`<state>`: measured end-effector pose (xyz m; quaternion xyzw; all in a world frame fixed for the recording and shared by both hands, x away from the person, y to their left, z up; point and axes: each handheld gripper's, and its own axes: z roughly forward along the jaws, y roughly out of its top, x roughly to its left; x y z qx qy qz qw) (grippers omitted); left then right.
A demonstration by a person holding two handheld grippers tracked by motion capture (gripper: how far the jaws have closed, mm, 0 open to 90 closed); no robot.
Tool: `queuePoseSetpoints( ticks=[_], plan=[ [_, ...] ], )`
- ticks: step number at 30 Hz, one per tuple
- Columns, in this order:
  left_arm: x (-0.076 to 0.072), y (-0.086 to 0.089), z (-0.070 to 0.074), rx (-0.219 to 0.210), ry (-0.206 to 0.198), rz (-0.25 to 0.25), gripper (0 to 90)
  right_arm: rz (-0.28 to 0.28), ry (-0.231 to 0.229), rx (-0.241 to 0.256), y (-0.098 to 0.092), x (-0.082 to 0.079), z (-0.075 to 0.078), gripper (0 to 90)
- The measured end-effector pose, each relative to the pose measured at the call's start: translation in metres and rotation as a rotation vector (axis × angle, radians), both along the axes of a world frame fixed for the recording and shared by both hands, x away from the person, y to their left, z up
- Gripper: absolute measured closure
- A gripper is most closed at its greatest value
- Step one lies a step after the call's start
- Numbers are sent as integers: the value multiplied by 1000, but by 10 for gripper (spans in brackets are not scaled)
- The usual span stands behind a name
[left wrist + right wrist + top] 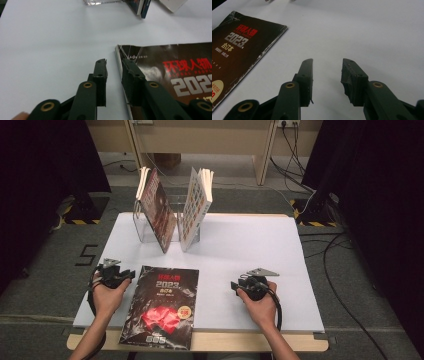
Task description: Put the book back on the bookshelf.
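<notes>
Left tongs (113, 68) parted, empty, straddling magazine (160, 67) edge; right tongs (327, 66) parted, empty, well right.

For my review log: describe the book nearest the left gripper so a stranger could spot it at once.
On the white table, look at the near edge, beside the left gripper. The dark magazine lies flat there, marked 2023 with red artwork. The two books behind it stand leaning in a clear holder.

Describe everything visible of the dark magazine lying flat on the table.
The magazine lies flat, cover up, near the table's front edge, its bottom overhanging slightly. Glossy black cover with red and grey-white lettering, "2023", a red graphic and a round sticker. Edges look worn. The left gripper straddles its top-left edge with open jaws; one jaw sits over the cover.
</notes>
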<state>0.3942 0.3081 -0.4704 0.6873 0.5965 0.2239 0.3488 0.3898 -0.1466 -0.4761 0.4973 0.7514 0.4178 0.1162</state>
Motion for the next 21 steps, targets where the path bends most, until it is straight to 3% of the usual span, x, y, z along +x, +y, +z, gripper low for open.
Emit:
queuePoseSetpoints(
  ticks=[12,19,21],
  plan=[
    [-3,-3,-17,12,117,-58,860,25,31,-1,18,11,1,627],
    [-4,-6,-16,5,134,-65,890,21,49,-3,20,18,1,626],
    [-5,-9,-15,26,130,-61,892,22,50,-6,20,19,0,625]
  ],
)
